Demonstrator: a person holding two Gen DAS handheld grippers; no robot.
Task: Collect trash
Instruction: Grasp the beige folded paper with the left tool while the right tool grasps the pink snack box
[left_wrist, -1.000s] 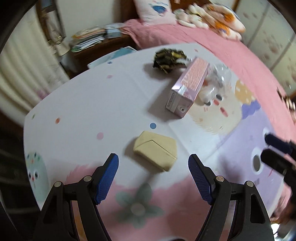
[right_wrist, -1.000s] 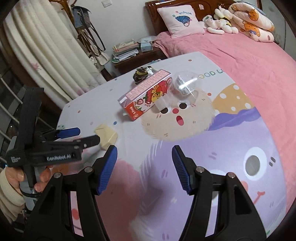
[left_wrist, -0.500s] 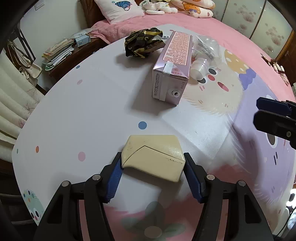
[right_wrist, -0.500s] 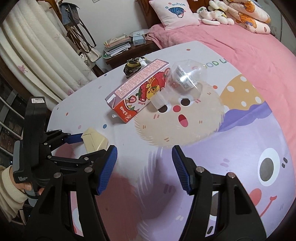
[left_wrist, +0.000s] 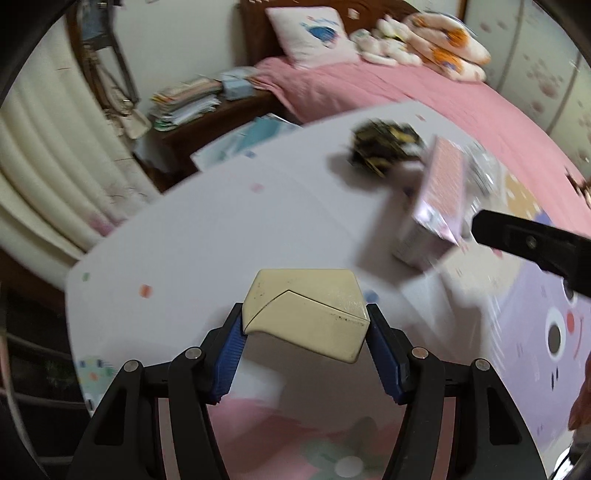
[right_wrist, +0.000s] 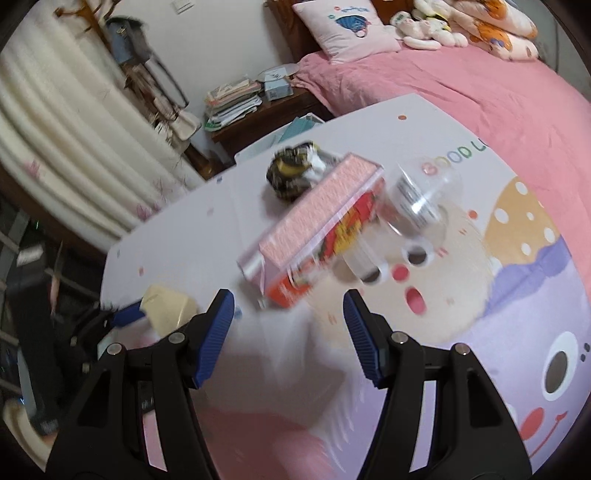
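One cream folded packet (left_wrist: 306, 312) sits clamped between the left gripper's (left_wrist: 306, 334) two blue fingers (left_wrist: 226, 360), above the worktop (left_wrist: 207, 229). Beyond it lie one pink carton (right_wrist: 314, 229), one dark crumpled wrapper (right_wrist: 293, 173) and one clear plastic cup (right_wrist: 417, 201). The right gripper (right_wrist: 288, 326) holds nothing, fingers wide.

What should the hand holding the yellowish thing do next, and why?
Probably lift it clear. The left gripper has its jaws shut on the cream box, so it looks ready to carry off. The pink carton stays for the open right gripper.
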